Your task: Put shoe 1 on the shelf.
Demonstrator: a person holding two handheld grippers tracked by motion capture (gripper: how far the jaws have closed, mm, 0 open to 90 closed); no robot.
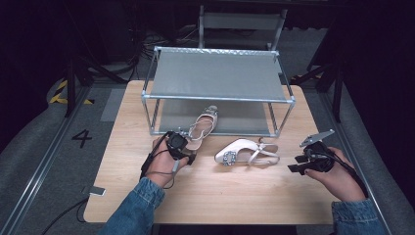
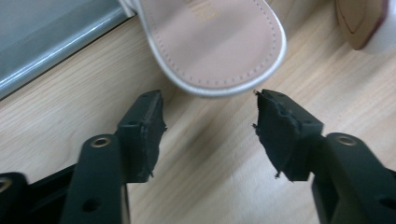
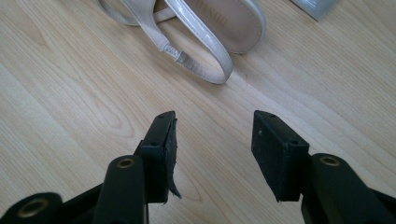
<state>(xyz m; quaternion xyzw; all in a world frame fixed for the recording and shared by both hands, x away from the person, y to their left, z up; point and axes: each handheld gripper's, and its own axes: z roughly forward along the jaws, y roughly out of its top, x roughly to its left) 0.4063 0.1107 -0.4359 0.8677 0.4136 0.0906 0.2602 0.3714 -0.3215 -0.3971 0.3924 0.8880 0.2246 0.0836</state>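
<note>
Two pale slingback shoes lie on the wooden table (image 1: 220, 196). One shoe (image 1: 203, 126) rests with its toe at the lower shelf of a metal rack (image 1: 218, 98). Its rounded heel end (image 2: 210, 42) lies just ahead of my left gripper (image 2: 210, 105), which is open with nothing between its pads. The same left gripper (image 1: 182, 142) sits low at that shoe's near end. The other shoe (image 1: 247, 152), with a jewelled buckle, lies mid-table. Its heel strap (image 3: 201, 46) is a short way beyond my right gripper (image 3: 215, 126), open and empty. My right gripper (image 1: 298, 164) is to the right of that shoe.
The rack's lower bar (image 2: 46, 51) runs along the left of the left gripper view, and the second shoe's sole (image 2: 362, 23) shows at top right. A small flat device (image 1: 97, 191) lies at the table's left front corner. A metal chair (image 1: 242, 22) stands behind the rack.
</note>
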